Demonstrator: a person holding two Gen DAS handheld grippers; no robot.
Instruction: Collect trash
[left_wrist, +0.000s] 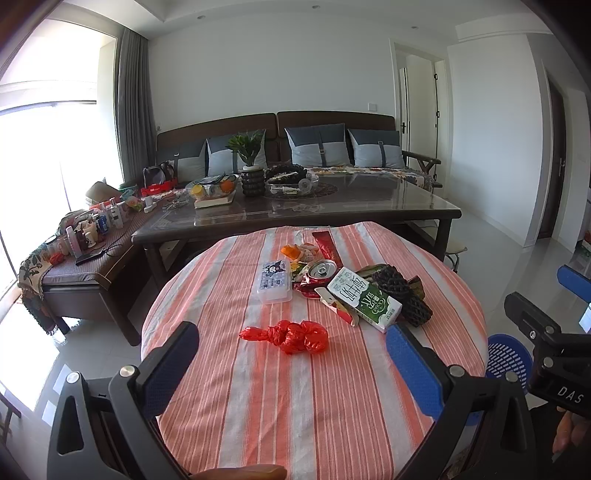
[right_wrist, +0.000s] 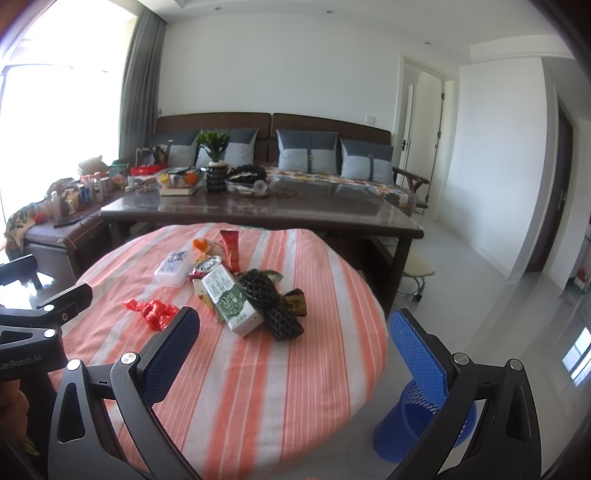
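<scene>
A round table with a striped orange cloth (left_wrist: 258, 406) (right_wrist: 258, 387) holds trash: a knotted red plastic bag (left_wrist: 291, 336) (right_wrist: 153, 312), a green-and-white milk carton (left_wrist: 364, 299) (right_wrist: 229, 299), a crushed can (left_wrist: 321, 268) (right_wrist: 207, 264), black foam netting (left_wrist: 400, 291) (right_wrist: 273, 306), red wrappers (left_wrist: 325, 245) (right_wrist: 229, 247) and a white plastic box (left_wrist: 273, 280) (right_wrist: 173, 267). My left gripper (left_wrist: 291, 354) is open and empty, just before the red bag. My right gripper (right_wrist: 295, 343) is open and empty, near the table's right edge. A blue mesh bin (left_wrist: 508, 358) (right_wrist: 424, 424) stands on the floor at the right.
A dark glass-topped coffee table (left_wrist: 369, 206) (right_wrist: 332, 214) with a plant, bowls and a book stands behind the round table. A sofa with grey cushions (left_wrist: 317, 147) is behind it. A cluttered bench (left_wrist: 85, 236) is at the left. A small stool (right_wrist: 415, 273) stands at the right.
</scene>
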